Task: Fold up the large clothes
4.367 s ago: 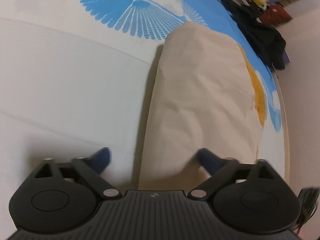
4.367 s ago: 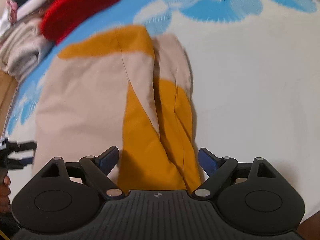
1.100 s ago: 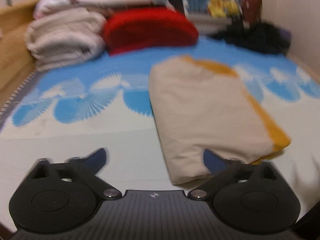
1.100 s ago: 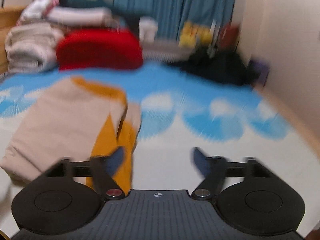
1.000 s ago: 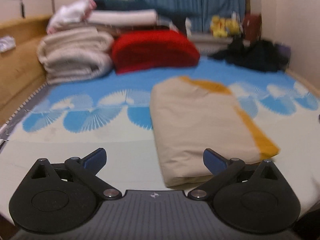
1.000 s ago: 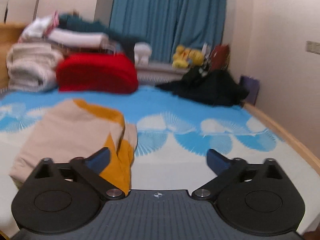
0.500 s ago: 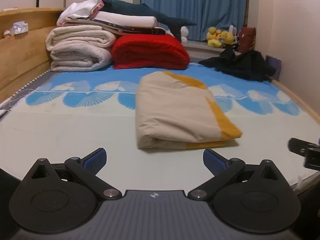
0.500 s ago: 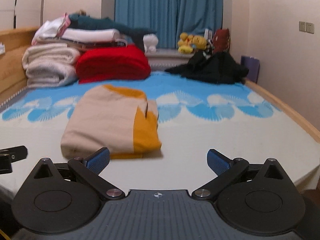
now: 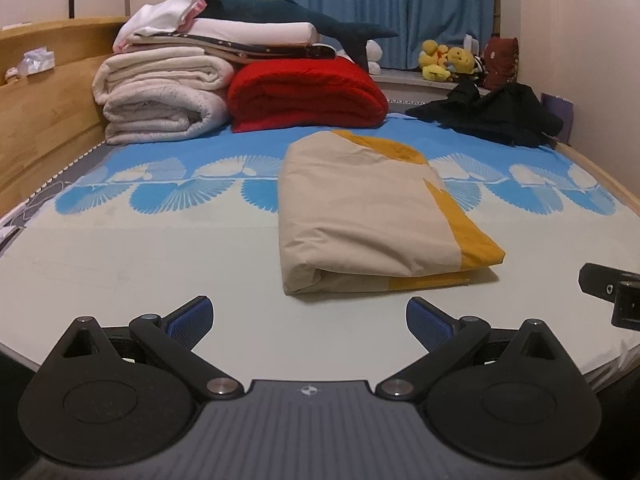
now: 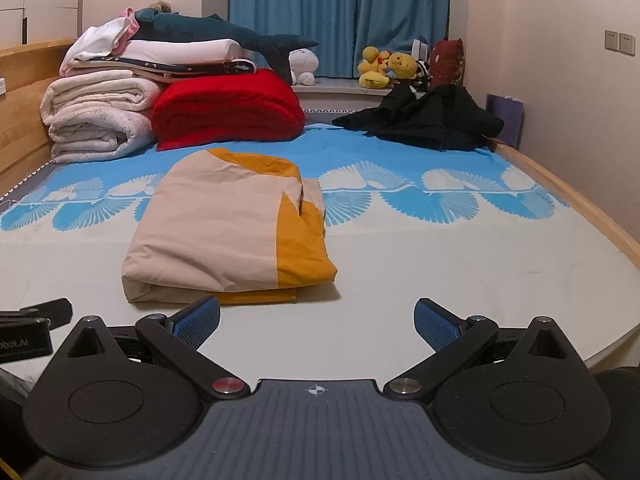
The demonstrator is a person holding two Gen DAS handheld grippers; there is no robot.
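Left wrist view: left gripper [image 9: 310, 322] has its jaws spread wide, nothing between them, held low over the near end of the bed. The beige-and-mustard fabric garment [image 9: 372, 216] lies ahead and slightly right, folded into a compact rectangular bundle, flat on the white-and-blue fan-print bedsheet [image 9: 140, 248], well apart from the jaws. Folded edge faces the camera, mustard layer showing along the right side. Part of the right gripper's black body pokes in at the right edge.

Right wrist view: right gripper [image 10: 316, 324] also spread, empty. Same bundle sits ahead-left; its near edge looks just beyond the left blue pad, but I can't tell whether they touch. A small beige flap sticks up at the bundle's far right side — not fully tidy.

Progress, my read: the fold looks essentially done; at most a final tuck of that flap or stowing the bundle remains.

Room: wooden bed frame [image 10: 24, 80] on the left, stack of rolled white blankets [image 10: 96, 120], folded red blanket [image 10: 228, 108], dark-teal plush shark [image 10: 224, 38] on top of the pile, crumpled black clothing [image 10: 424, 120] at far right — possibly next to fold. Blue curtain [image 10: 340, 12], yellow plush toys [image 10: 384, 66] on the sill.
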